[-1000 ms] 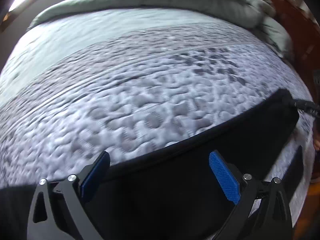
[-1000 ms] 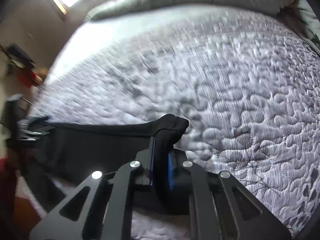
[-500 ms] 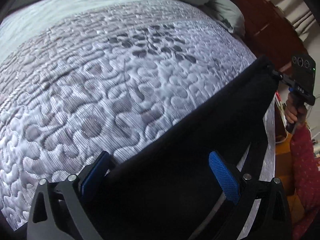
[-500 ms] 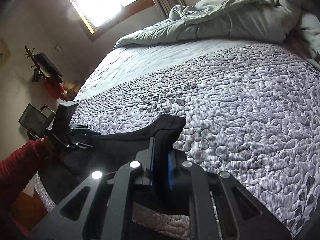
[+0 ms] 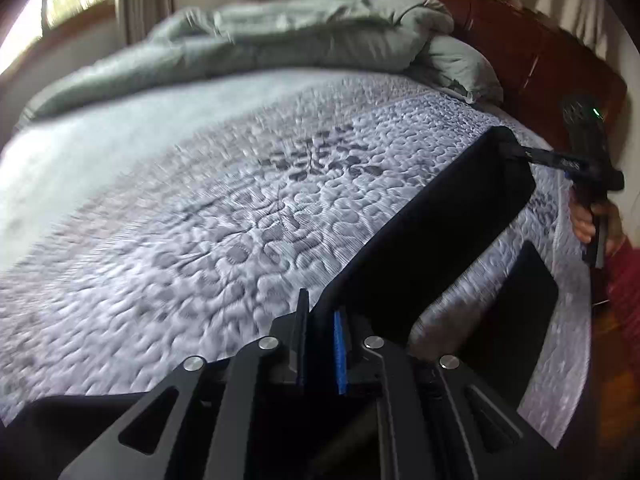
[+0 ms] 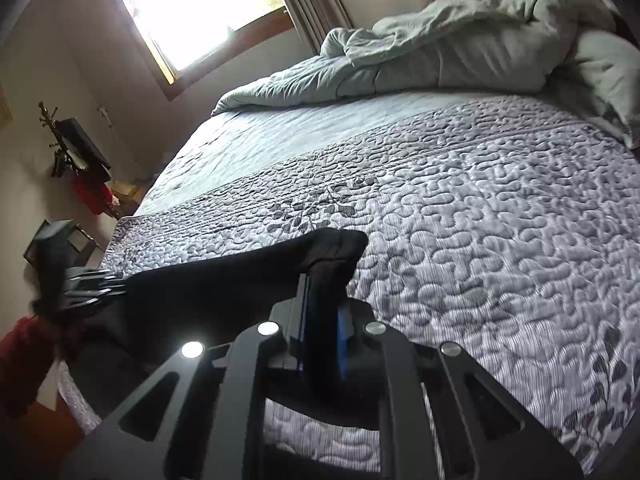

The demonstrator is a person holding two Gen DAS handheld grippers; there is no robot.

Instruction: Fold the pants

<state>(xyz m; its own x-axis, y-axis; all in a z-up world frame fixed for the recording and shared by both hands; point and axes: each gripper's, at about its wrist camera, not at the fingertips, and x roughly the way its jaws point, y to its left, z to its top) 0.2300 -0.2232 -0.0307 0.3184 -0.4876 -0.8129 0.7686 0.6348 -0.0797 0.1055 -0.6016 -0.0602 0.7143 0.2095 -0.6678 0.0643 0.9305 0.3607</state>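
Across the quilted bed (image 6: pixel 460 216), from the nine o'clock side of the right wrist view, the left tool (image 6: pixel 94 282) shows as a dark blurred shape at the bed's edge, held by a hand in a red sleeve (image 6: pixel 24 352). Its two fingers are drawn together and clamped on one end of the black pants (image 6: pixel 224 292). From there the pants run as a taut dark band toward the picture's centre, lifted clear of the quilt, and end in a folded corner at about twelve o'clock from the right tool (image 6: pixel 322 332). That tool's blue pads are pressed together on this corner, the cloth pinched between them.

Seen from the left wrist view, the left tool (image 5: pixel 320 354) sits at six o'clock, its pads closed on the pants (image 5: pixel 432 256), whose edge climbs toward two o'clock to the right tool (image 5: pixel 516 152), gripped by a hand (image 5: pixel 584 220). A second dark part of the pants lies at four o'clock. A rumpled grey-green duvet (image 5: pixel 304 32) is heaped at twelve o'clock, against the brown headboard (image 5: pixel 532 52).
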